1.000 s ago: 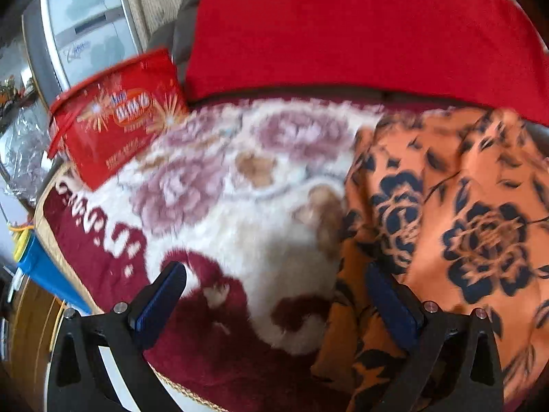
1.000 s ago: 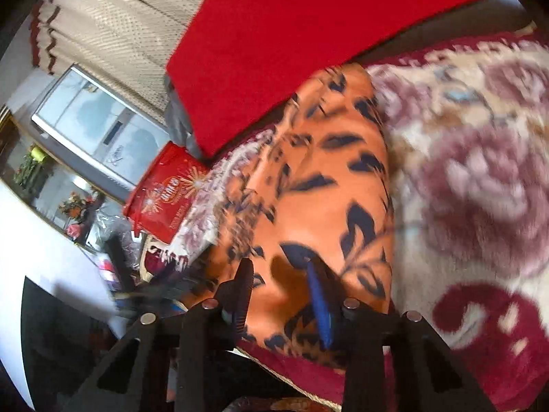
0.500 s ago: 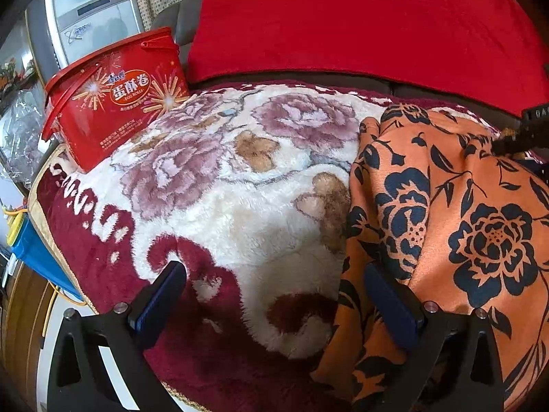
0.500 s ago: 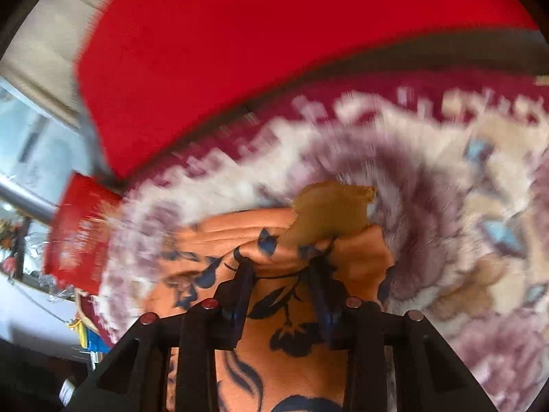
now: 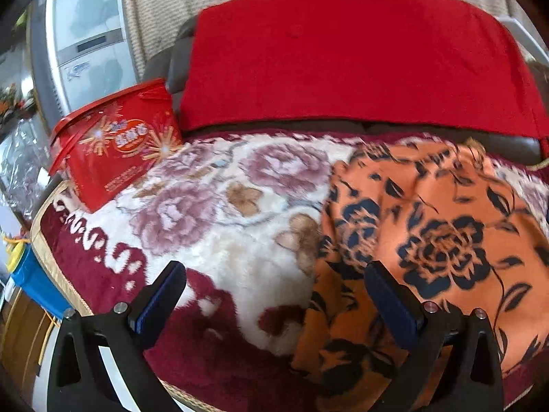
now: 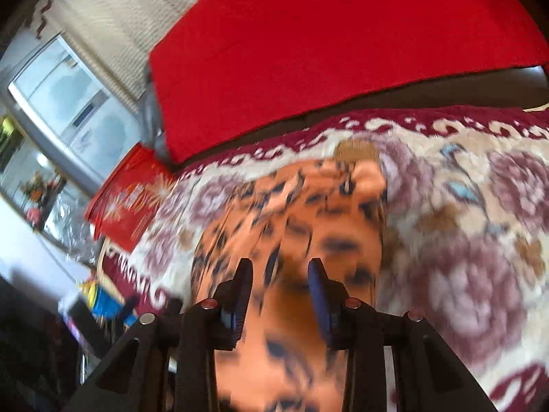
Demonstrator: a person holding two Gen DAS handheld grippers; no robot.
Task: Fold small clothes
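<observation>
A plush floral blanket (image 5: 219,226) in cream, mauve and maroon covers the work surface, with a red cushion (image 5: 343,58) propped up at the far side and pale curtains behind it.

The left gripper (image 5: 274,292) has its jaws spread wide with nothing between them but blanket; its right finger sits just at the left edge of the orange garment with the dark navy flower print (image 5: 446,233). That garment is lying rumpled on the right half of the blanket, near edge bunched up next to the finger.

The right gripper (image 6: 279,281) has its jaws fairly close together, with the same orange floral garment (image 6: 308,226) directly under and between them. The view is super blurry, so I honestly can't tell if the pads are pinching fabric or just hanging over it.

Further out: a red snack tub with a handle and firework graphics (image 5: 116,147) sits at the far left corner of the blanket, a white fridge (image 5: 89,44) stands behind it, and a blue box with a yellow lid (image 5: 31,278) sits off the left edge.
</observation>
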